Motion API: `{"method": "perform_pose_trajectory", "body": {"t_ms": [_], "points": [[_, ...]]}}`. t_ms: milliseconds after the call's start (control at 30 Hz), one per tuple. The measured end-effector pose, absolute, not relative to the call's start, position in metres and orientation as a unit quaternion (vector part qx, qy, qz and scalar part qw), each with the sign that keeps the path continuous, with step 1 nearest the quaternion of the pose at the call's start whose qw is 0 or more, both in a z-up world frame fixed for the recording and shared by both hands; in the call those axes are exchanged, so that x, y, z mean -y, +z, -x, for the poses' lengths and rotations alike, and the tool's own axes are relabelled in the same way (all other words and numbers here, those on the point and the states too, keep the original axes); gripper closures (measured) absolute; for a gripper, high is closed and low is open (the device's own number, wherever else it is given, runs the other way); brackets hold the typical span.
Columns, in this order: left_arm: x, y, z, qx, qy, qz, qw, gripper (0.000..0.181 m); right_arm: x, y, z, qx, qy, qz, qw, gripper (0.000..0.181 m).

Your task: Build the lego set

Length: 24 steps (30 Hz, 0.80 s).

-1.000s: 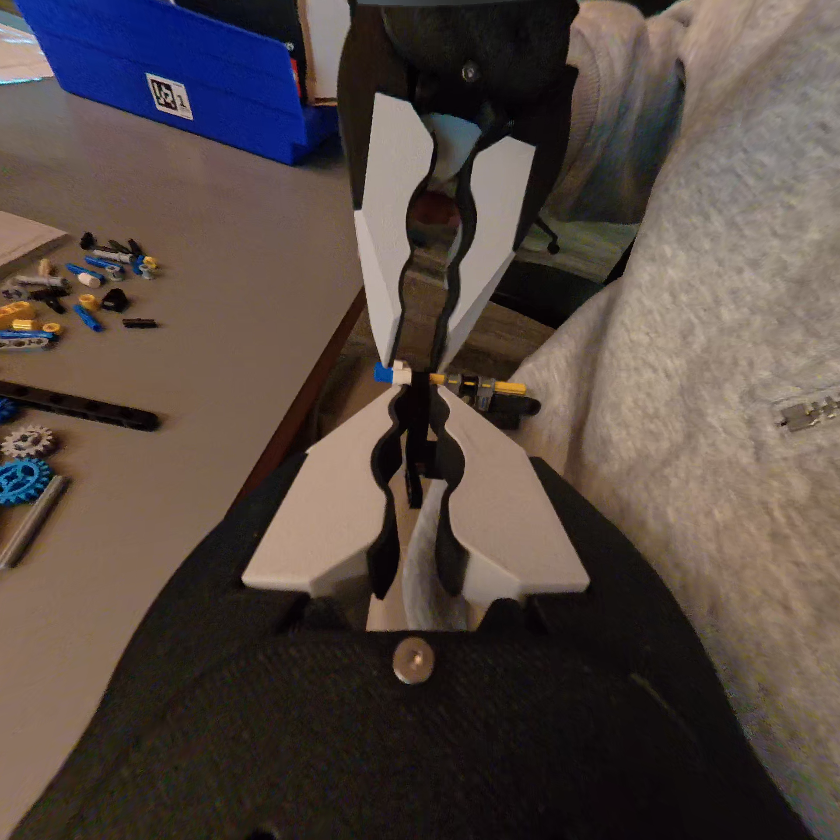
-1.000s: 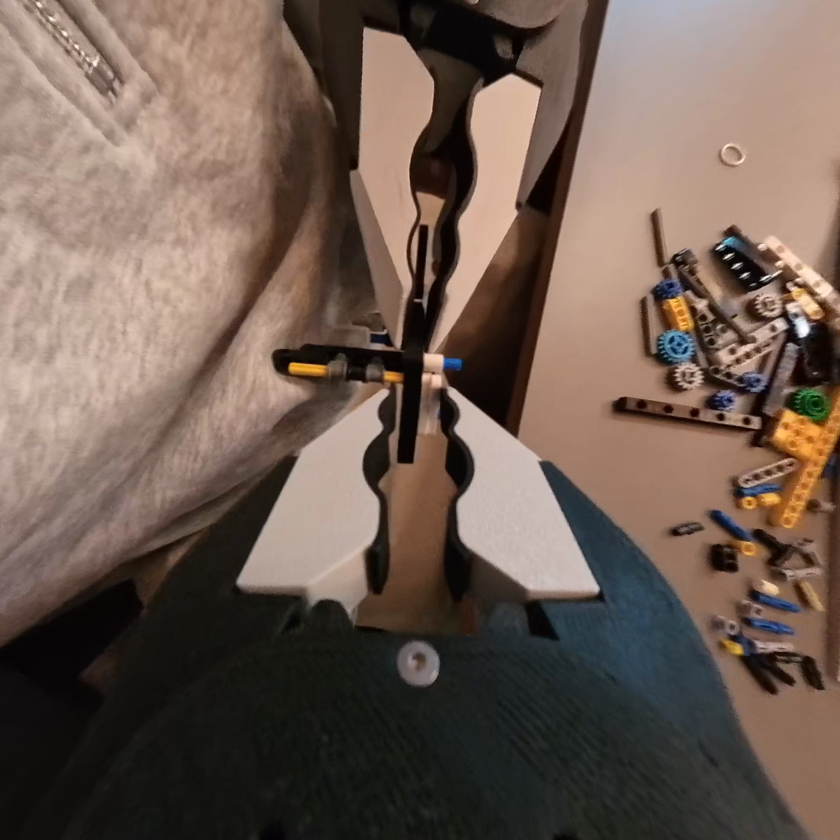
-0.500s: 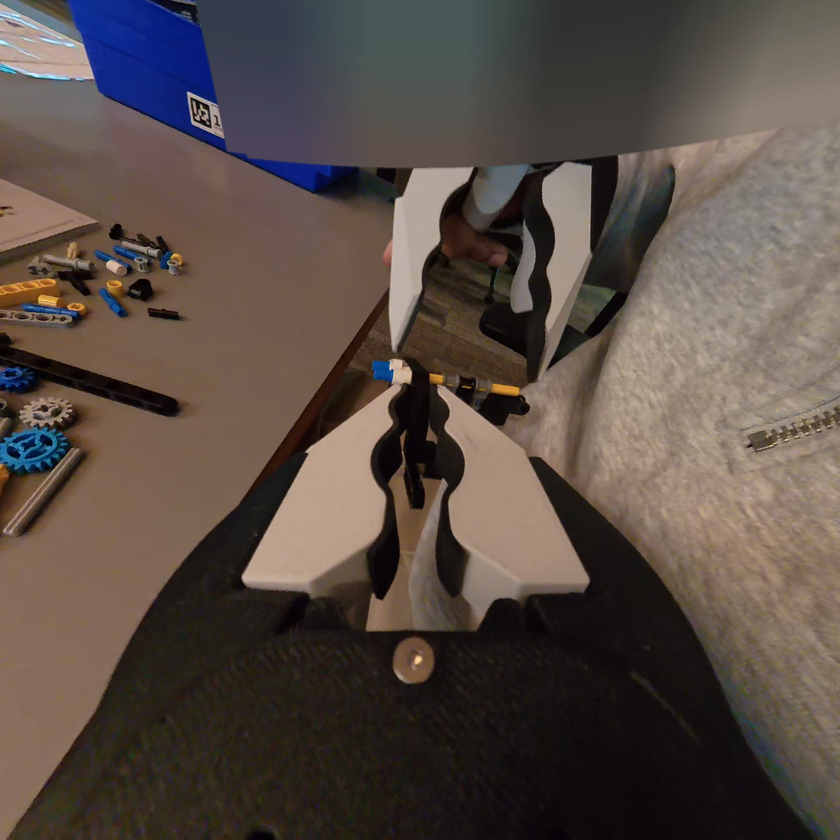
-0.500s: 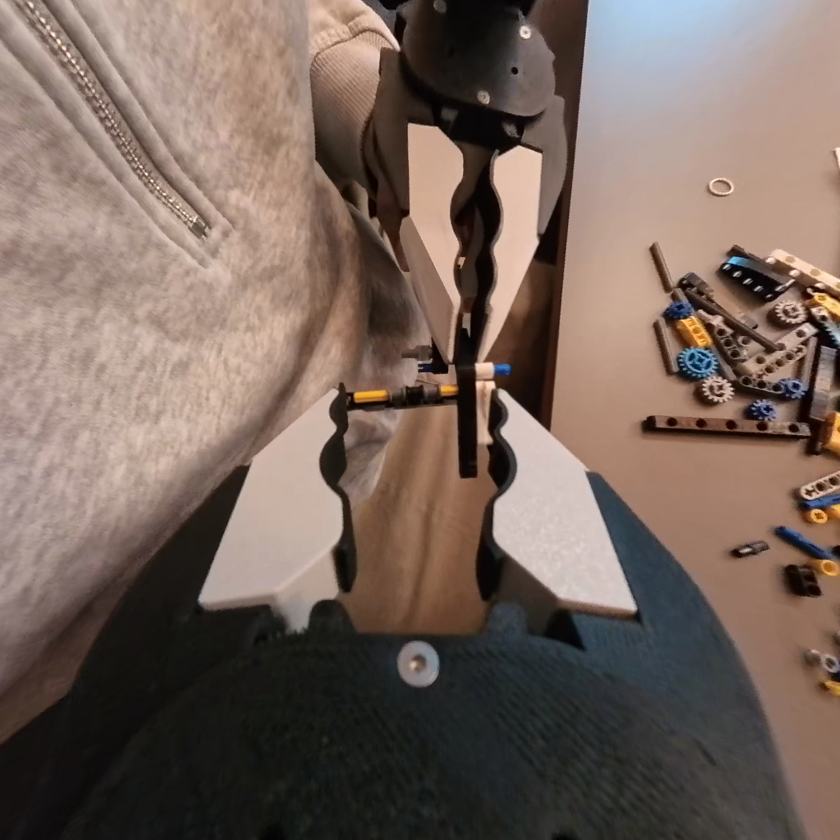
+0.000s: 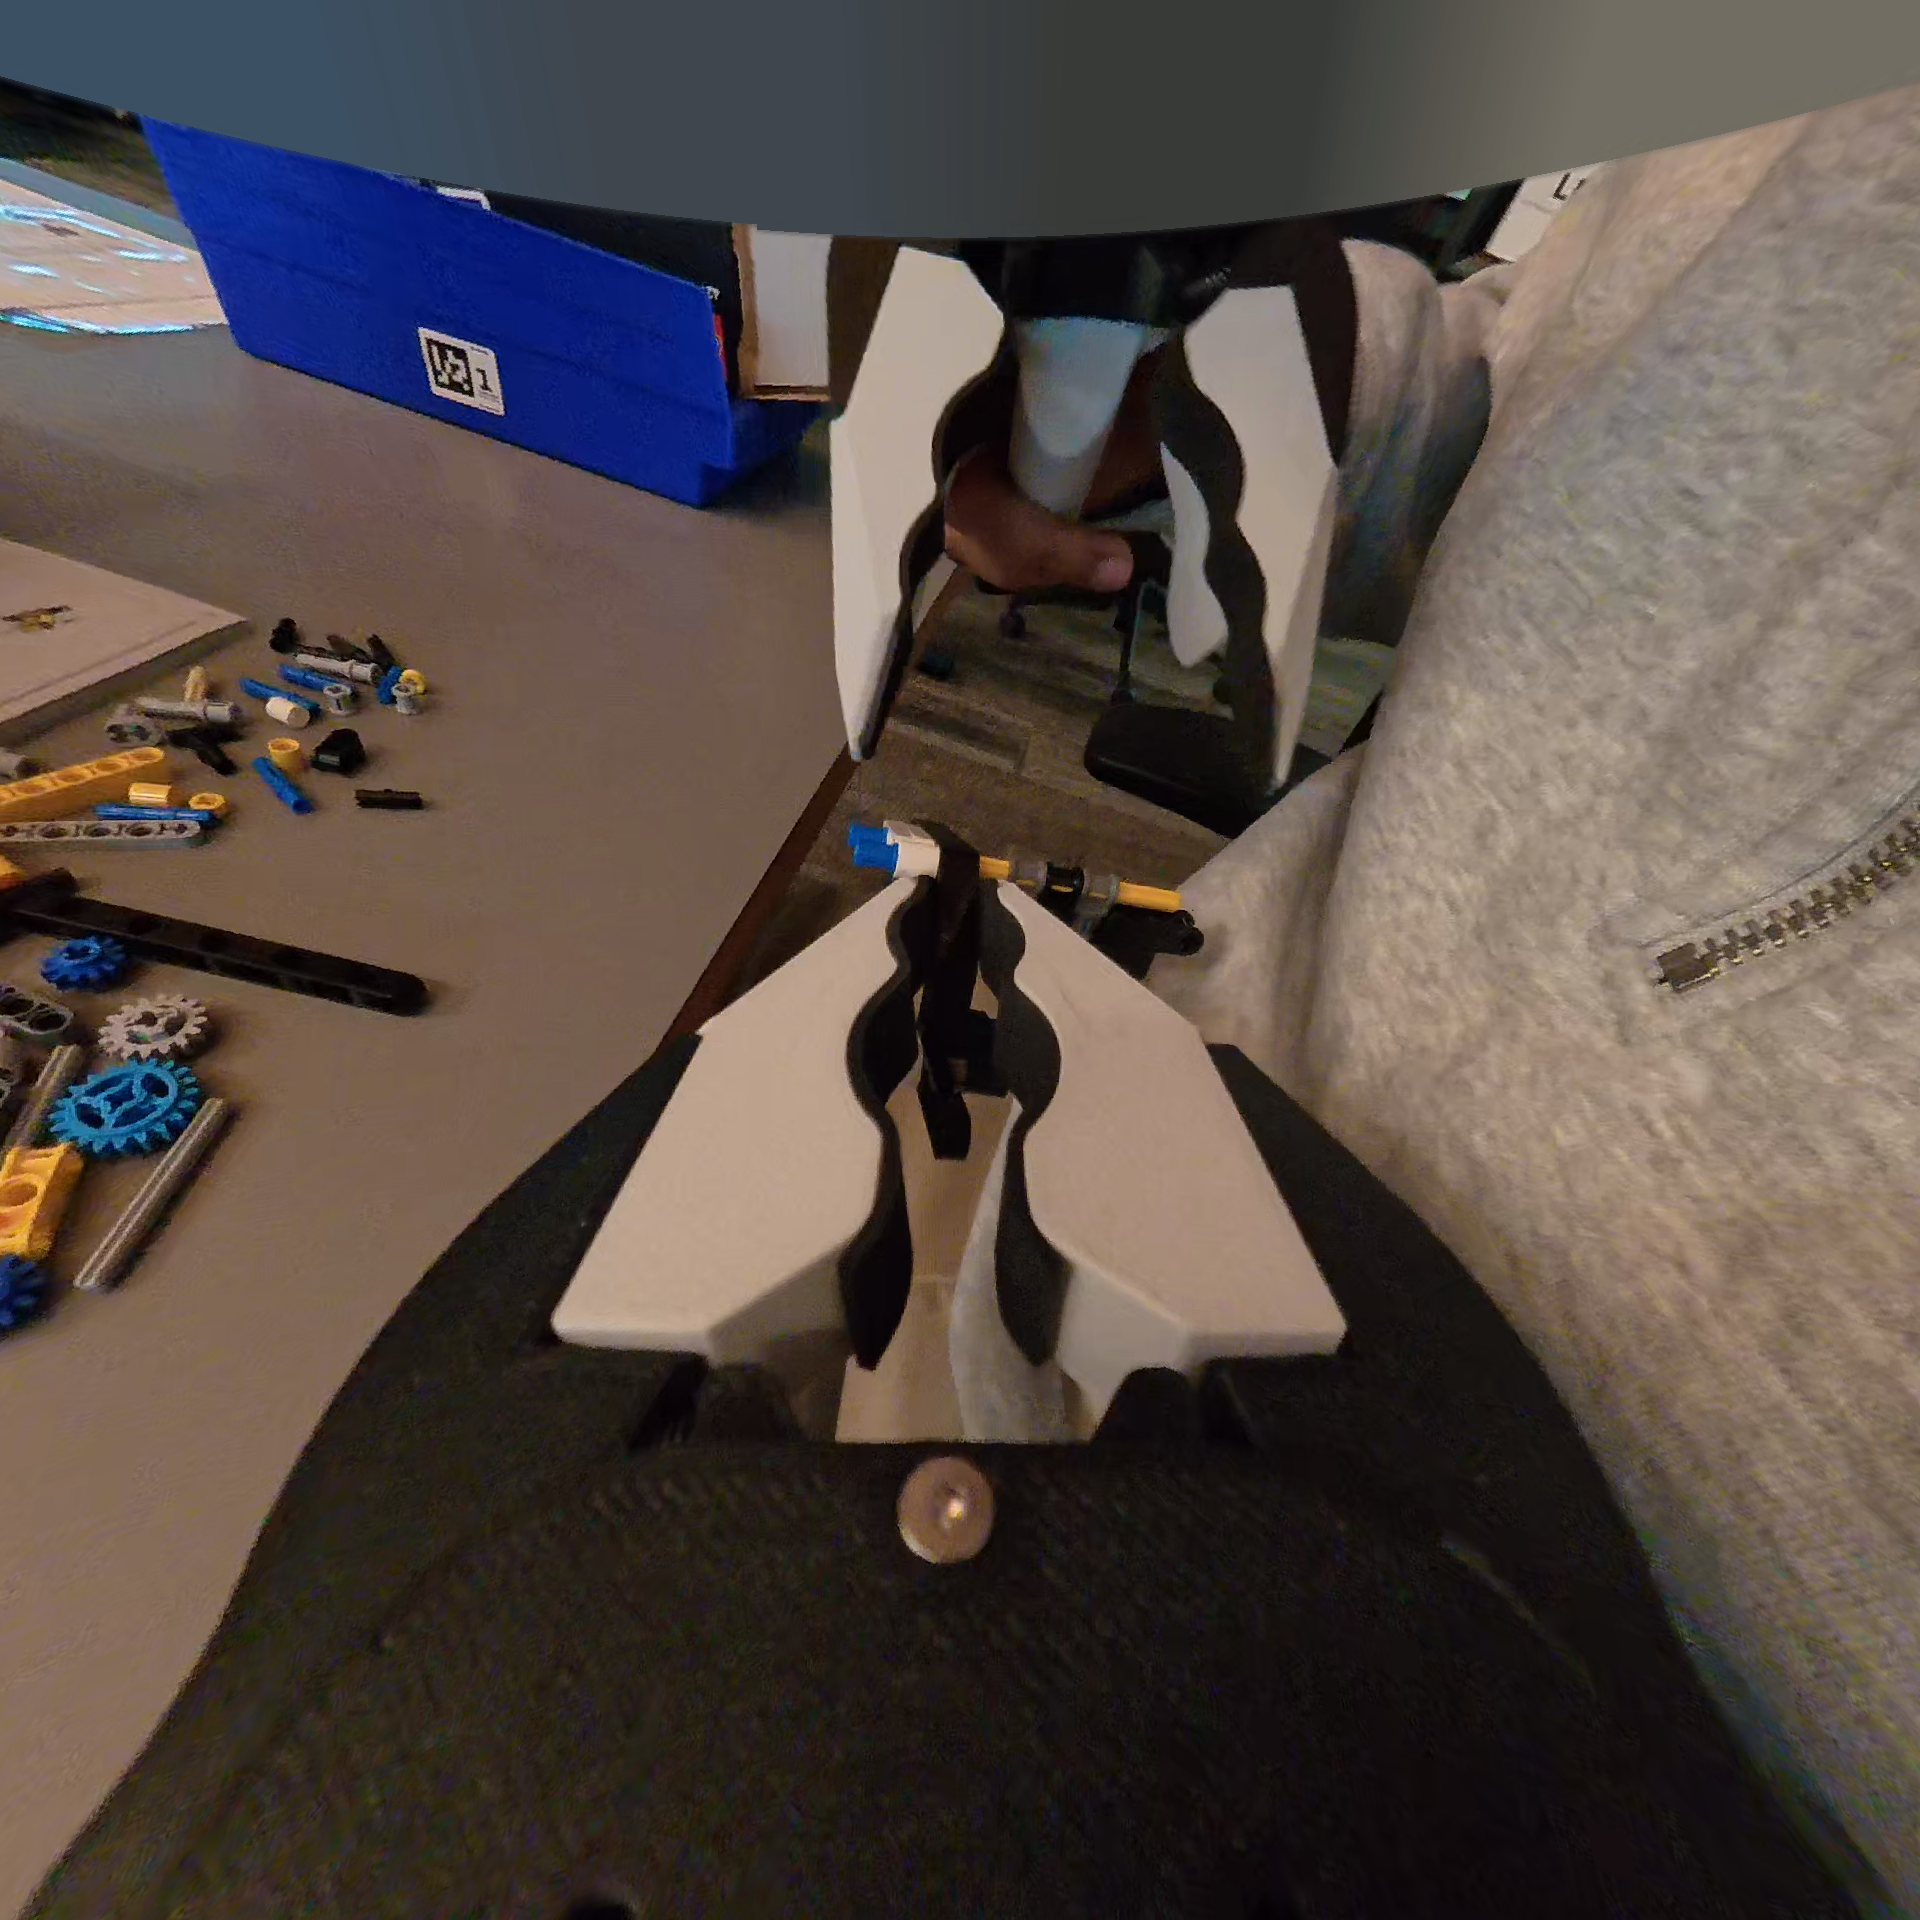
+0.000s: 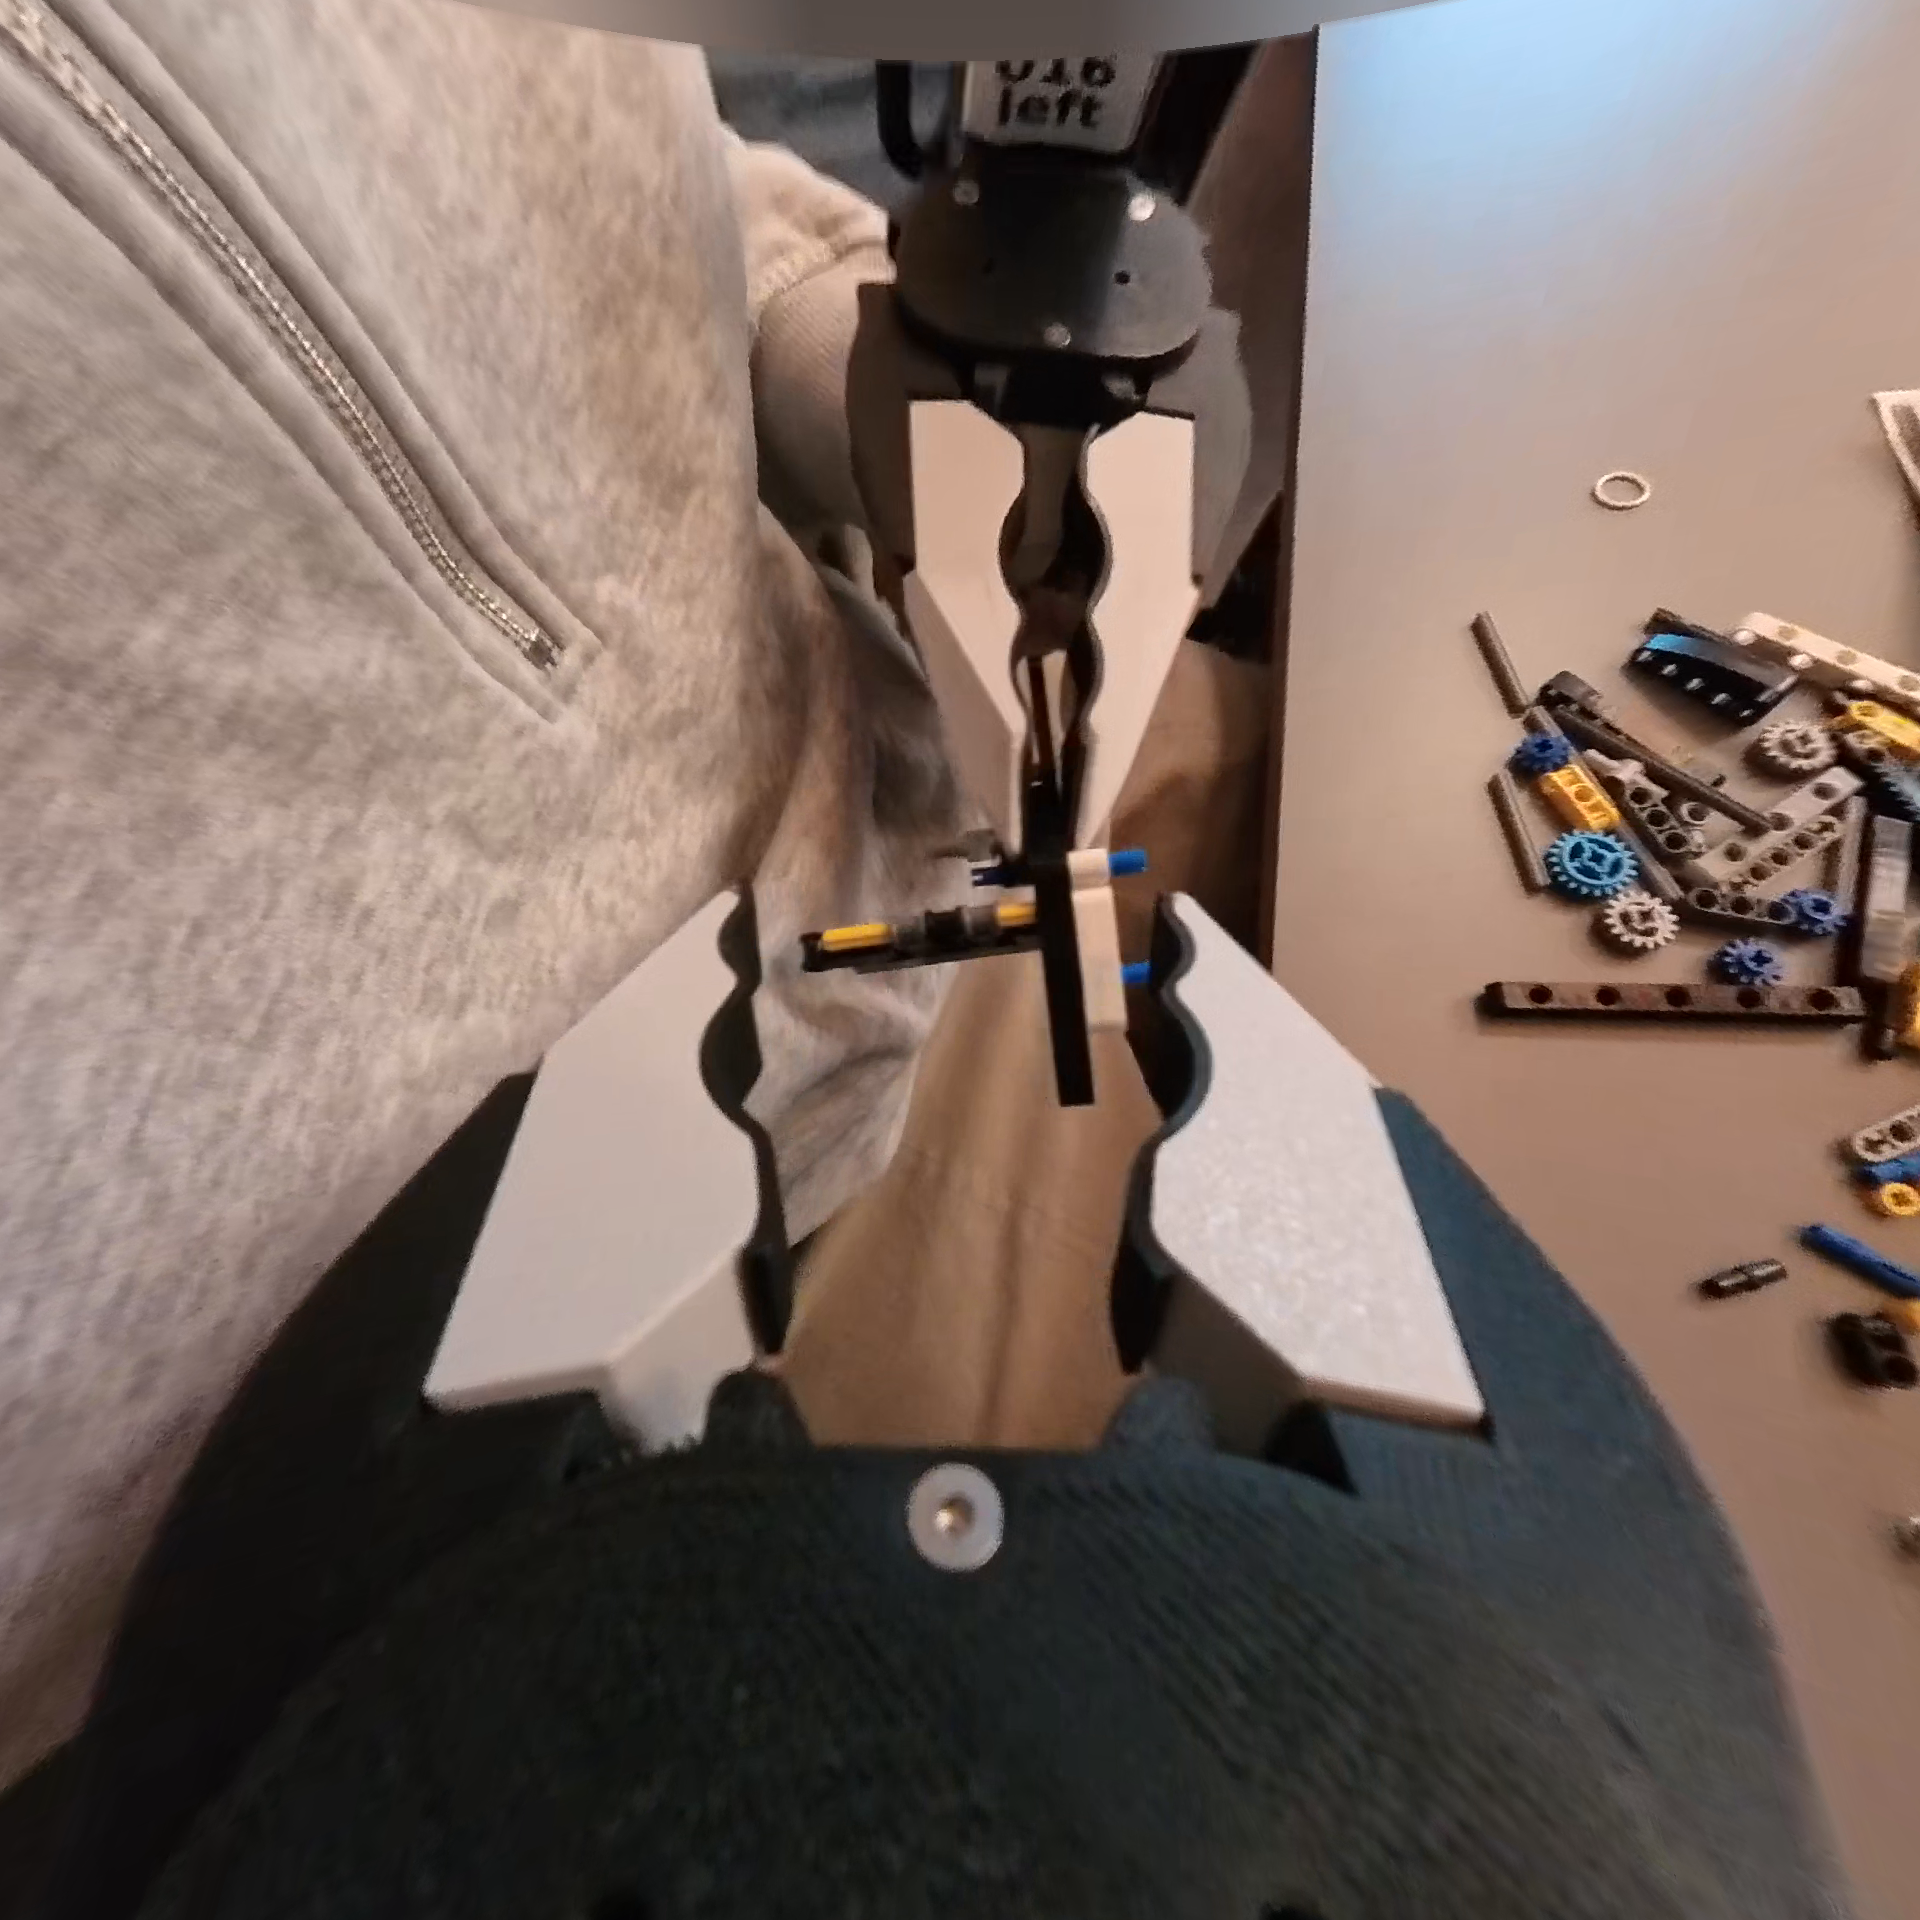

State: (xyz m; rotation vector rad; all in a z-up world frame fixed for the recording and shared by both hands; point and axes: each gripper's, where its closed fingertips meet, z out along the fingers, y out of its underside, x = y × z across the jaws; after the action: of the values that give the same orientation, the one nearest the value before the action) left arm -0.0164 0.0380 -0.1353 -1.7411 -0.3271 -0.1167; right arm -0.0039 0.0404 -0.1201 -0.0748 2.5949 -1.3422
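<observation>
Two grippers are being held tip to tip off the near edge of the grey table [image 5: 582, 644], in front of a person's grey zip-up sweatshirt [image 5: 1621, 727]. The left gripper [image 5: 951, 914] is being kept closed on a small Lego sub-assembly [image 5: 971, 883]: a black beam [image 6: 1068, 997] is being pinched between its white fingers [image 5: 790, 1132], with a yellow axle [image 5: 1127, 891] and grey connectors being carried crosswise toward the sweatshirt and blue pins [image 5: 871, 844] in a white piece being shown on the table side. The right gripper [image 6: 956, 914] is being held wide open, its fingers [image 6: 1288, 1174] standing to either side of the beam's free end without touching it, though the white piece seems to be lying just beside the table-side finger. Loose Lego parts are being left on the table: a long black beam [image 5: 223, 951], a large blue gear [image 5: 123, 1110], a grey gear [image 5: 156, 1029], a grey axle [image 5: 151, 1195] and a yellow beam [image 5: 78, 781]. A blue bin [image 5: 457, 301] is being kept at the far side, and a metal ring [image 6: 1623, 488] is lying apart from the pile.
</observation>
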Motion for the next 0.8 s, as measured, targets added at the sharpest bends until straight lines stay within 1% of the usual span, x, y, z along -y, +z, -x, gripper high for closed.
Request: {"method": "perform_pose_trajectory", "body": {"t_ms": [67, 100, 200, 400, 500, 633, 800], "points": [[-0.038, -0.139, 0.02, 0.153, -0.05, 0.764, 0.625, 0.176, -0.039, -0.13, 0.001, -0.897, -0.432, 0.04, 0.087, 0.096], [-0.038, -0.141, 0.021, 0.159, -0.054, 0.764, 0.622, 0.176, -0.039, -0.135, 0.001, -0.904, -0.418, 0.047, 0.073, 0.095], [-0.039, -0.143, 0.02, 0.169, -0.074, 0.763, 0.619, 0.176, -0.04, -0.143, 0.003, -0.914, -0.397, 0.065, 0.047, 0.102], [-0.043, -0.148, 0.02, 0.18, -0.082, 0.776, 0.599, 0.176, -0.04, -0.149, 0.005, -0.925, -0.372, 0.062, 0.055, 0.098], [-0.044, -0.148, 0.019, 0.188, -0.087, 0.776, 0.596, 0.176, -0.037, -0.153, 0.002, -0.929, -0.359, 0.064, 0.056, 0.101], [-0.044, -0.149, 0.017, 0.186, -0.09, 0.778, 0.594, 0.176, -0.039, -0.159, 0.0, -0.933, -0.347, 0.07, 0.06, 0.112], [-0.046, -0.152, 0.013, 0.17, -0.083, 0.789, 0.585, 0.176, -0.042, -0.162, -0.007, -0.935, -0.337, 0.072, 0.079, 0.113]]}}
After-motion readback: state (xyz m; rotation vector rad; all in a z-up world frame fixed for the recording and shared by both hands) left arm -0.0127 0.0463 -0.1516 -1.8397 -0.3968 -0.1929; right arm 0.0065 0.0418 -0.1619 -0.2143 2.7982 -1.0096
